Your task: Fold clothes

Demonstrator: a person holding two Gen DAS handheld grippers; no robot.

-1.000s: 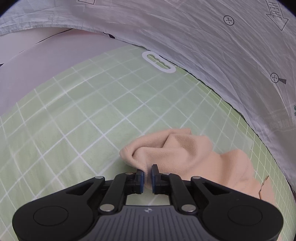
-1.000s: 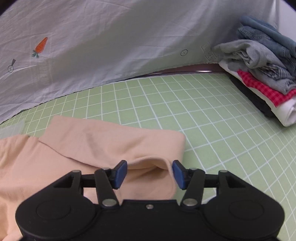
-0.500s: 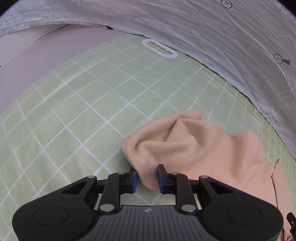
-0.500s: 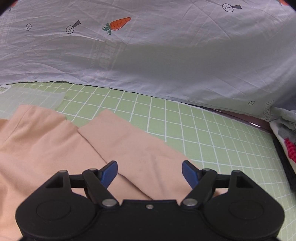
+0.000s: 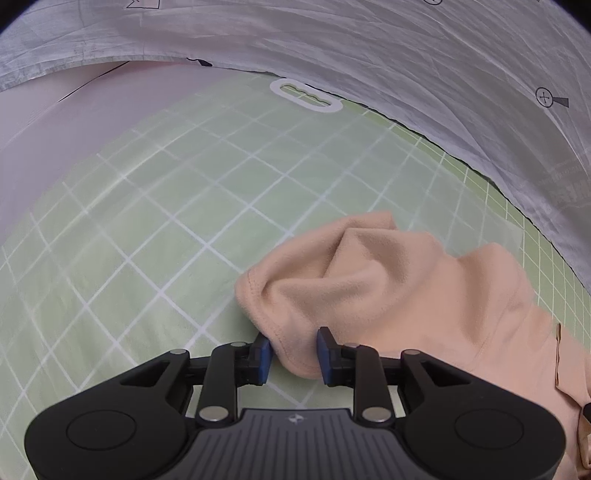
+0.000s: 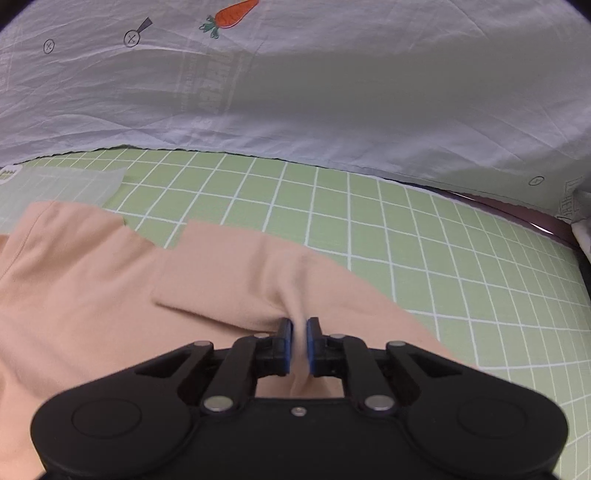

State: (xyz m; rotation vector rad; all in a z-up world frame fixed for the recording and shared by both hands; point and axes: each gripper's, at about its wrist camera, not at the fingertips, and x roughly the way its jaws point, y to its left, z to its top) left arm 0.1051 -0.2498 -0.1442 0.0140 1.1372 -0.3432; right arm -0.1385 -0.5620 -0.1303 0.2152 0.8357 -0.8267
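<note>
The peach garment [image 5: 388,280] lies on the green grid mat [image 5: 155,229] that covers the desk, with a grey-white printed sheet [image 5: 406,66] hanging behind it. In the left wrist view, the left claw [image 5: 294,350] sits at the garment's bunched, hemmed edge; its blue pads are part-way apart, with a rounded fold of fabric lying between them — whether the pads press the cloth cannot be told. A white oval loop [image 5: 306,96] rests on the mat near the sheet, well apart from the garment. In the right wrist view, the right claw [image 6: 299,345] is narrowed onto a raised ridge of the peach garment [image 6: 110,295], the cloth pinched between its pads and creasing toward them. A sleeve-like flap lies flat on the mat [image 6: 424,236] ahead — beyond it the sheet [image 6: 332,110] shows a carrot print [image 6: 231,14].
</note>
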